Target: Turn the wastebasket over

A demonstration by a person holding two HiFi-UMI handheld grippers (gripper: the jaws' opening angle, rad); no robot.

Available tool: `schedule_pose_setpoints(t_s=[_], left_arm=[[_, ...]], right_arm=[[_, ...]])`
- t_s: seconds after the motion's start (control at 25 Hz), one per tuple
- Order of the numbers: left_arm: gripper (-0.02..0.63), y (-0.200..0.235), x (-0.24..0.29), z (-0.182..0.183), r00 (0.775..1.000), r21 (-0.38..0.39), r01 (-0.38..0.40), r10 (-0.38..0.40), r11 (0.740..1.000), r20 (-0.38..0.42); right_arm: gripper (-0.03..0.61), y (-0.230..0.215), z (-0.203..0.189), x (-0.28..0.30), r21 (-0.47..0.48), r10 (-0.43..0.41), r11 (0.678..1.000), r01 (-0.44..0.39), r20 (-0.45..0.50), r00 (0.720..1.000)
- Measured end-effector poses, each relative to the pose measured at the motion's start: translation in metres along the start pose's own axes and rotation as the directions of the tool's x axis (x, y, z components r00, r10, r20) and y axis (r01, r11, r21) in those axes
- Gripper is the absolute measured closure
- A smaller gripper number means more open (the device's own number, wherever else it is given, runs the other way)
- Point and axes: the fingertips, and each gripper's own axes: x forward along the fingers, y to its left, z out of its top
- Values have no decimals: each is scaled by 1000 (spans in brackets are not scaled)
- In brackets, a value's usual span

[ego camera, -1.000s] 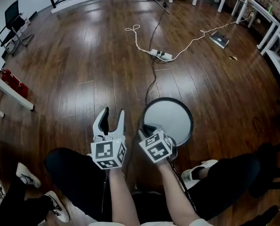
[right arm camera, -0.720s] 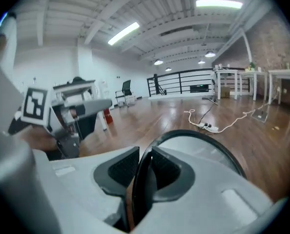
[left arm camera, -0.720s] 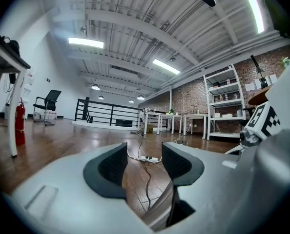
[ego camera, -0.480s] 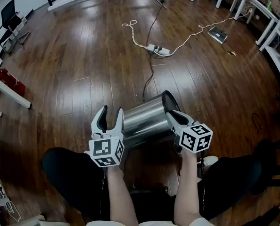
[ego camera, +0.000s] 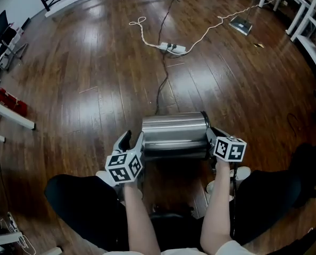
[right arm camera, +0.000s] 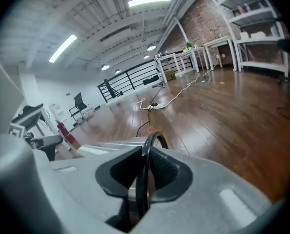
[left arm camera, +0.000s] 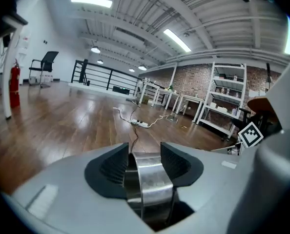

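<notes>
Head view: right gripper [ego camera: 210,134] pinches wastebasket [ego camera: 174,129] rim; left gripper [ego camera: 132,138] jaws closing on base.

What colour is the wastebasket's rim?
Black rim, against the silver wastebasket body; clearest in the right gripper view.

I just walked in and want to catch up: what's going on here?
A person holds a steel wastebasket sideways, with one claw at each end. The right claw is shut on the black rim. The left claw has just been closing, and the base edge sits between its jaws. The wastebasket is lying level, so it is about halfway through the turn and not yet upside down.
</notes>
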Motion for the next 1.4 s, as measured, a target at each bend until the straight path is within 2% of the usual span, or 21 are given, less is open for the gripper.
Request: schedule_pose_setpoints(t_s=[0.12, 0.2, 0.32, 0.4, 0.44, 0.48, 0.52, 0.64, 0.72, 0.84, 0.92, 0.96, 1.04, 1.12, 1.16, 1.28, 1.4], left_arm=[[350, 15, 5, -23, 999, -117, -38, 35, 992, -27], [337, 21, 11, -43, 996, -169, -45, 33, 985, -78], [327, 16, 20, -78, 987, -251, 4, -45, 968, -156], [351, 5, 25, -88, 983, -362, 79, -133, 929, -127], [416, 1, 26, -88, 981, -421, 113, -168, 900, -96], [460, -2, 26, -87, 979, -463, 133, -189, 876, -76], [465, -3, 26, -86, 977, -478, 140, -200, 867, -75], [474, -8, 26, -84, 968, -443, 144, -219, 885, -123], [491, -17, 26, -68, 966, -380, 165, -227, 910, -124], [509, -48, 24, -21, 961, -180, 223, -247, 958, -121], [514, -81, 24, 7, 951, -16, 271, -270, 963, -152], [516, -99, 24, 16, 943, 67, 295, -279, 953, -179], [526, -131, 25, 23, 929, 241, 334, -274, 911, -250], [529, -159, 29, 14, 914, 415, 370, -245, 831, -323], [531, -173, 32, 5, 904, 479, 394, -237, 784, -356], [532, -222, 38, -30, 857, 566, 496, -267, 659, -440], [531, -263, 35, -71, 806, 601, 586, -313, 543, -503]], right_arm=[[527, 2, -5, -4, -65, -19, 998, 17, -26, 999], [381, 2, -8, -11, -95, -27, 995, 21, -59, 998], [377, 8, -15, -20, -162, -33, 987, 11, -135, 990], [379, 10, -24, -22, -206, -44, 978, 2, -196, 980], [383, 9, -30, -22, -216, -51, 976, 2, -221, 974], [418, 9, -35, -22, -213, -50, 977, -3, -241, 969], [495, 10, -40, -22, -200, -40, 980, -12, -252, 967], [511, 8, -39, -19, -158, -25, 987, -12, -225, 974], [511, -2, -32, -18, -143, -49, 989, 22, -190, 981], [509, -17, -35, -22, -16, -12, 1000, 10, -175, 985], [506, -29, -50, -20, 117, 15, 993, 3, -153, 988], [508, -34, -60, -15, 172, 13, 985, 13, -145, 989], [508, -38, -88, 0, 236, -4, 971, 44, -168, 986], [509, -34, -119, 14, 268, -23, 960, 81, -213, 977], [536, -32, -132, 17, 292, -41, 951, 106, -222, 974], [553, -41, -151, 14, 396, -105, 902, 171, -182, 978], [518, -60, -133, 3, 439, -165, 877, 196, -109, 980]])
